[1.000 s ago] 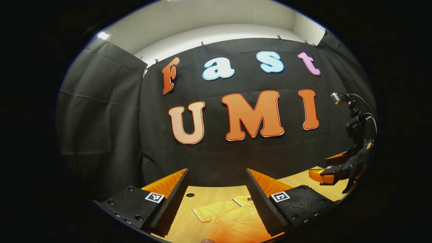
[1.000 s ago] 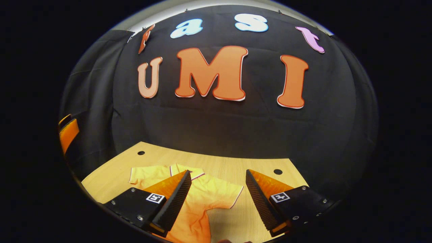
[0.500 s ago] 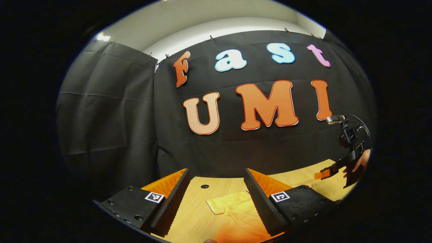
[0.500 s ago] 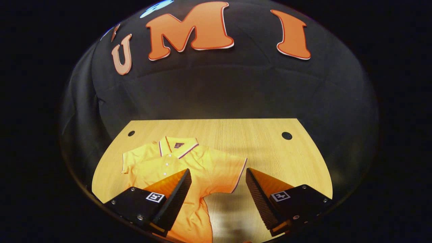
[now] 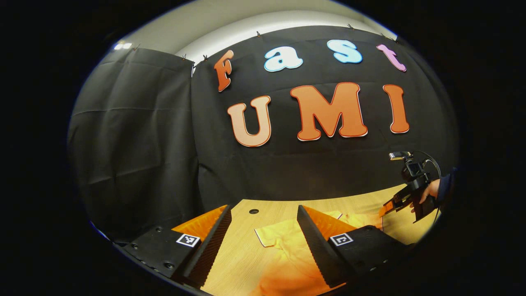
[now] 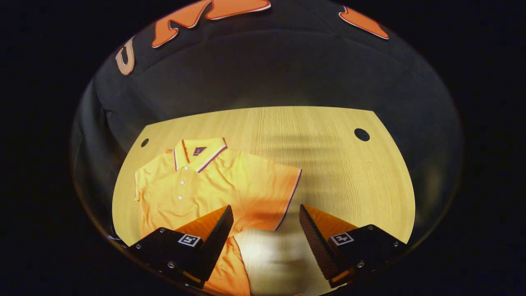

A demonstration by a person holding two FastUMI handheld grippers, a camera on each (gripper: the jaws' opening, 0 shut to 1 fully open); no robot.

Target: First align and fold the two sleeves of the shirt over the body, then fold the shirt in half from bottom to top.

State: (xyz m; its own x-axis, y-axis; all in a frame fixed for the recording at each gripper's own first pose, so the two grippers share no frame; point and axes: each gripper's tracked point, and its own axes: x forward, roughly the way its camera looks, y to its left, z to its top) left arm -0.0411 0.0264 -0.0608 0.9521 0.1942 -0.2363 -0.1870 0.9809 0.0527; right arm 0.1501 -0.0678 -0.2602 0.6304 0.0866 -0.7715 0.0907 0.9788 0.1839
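With both tongs [image 6: 266,213] released, we would pinch the limp polo shirt [image 6: 197,185] (thin, floppy) at its sleeve hem [image 6: 289,199].

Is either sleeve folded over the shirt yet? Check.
No: in the right gripper view both sleeves of the shirt lie spread flat.

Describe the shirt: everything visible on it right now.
The shirt is an orange short-sleeved polo in soft knit-looking fabric, lying flat and face up on the wooden table. Its collar and sleeve hems carry contrast trim; small white buttons run down the placket. Both sleeves lie spread out, unfolded. The right gripper hangs open above one sleeve hem; contact cannot be told.
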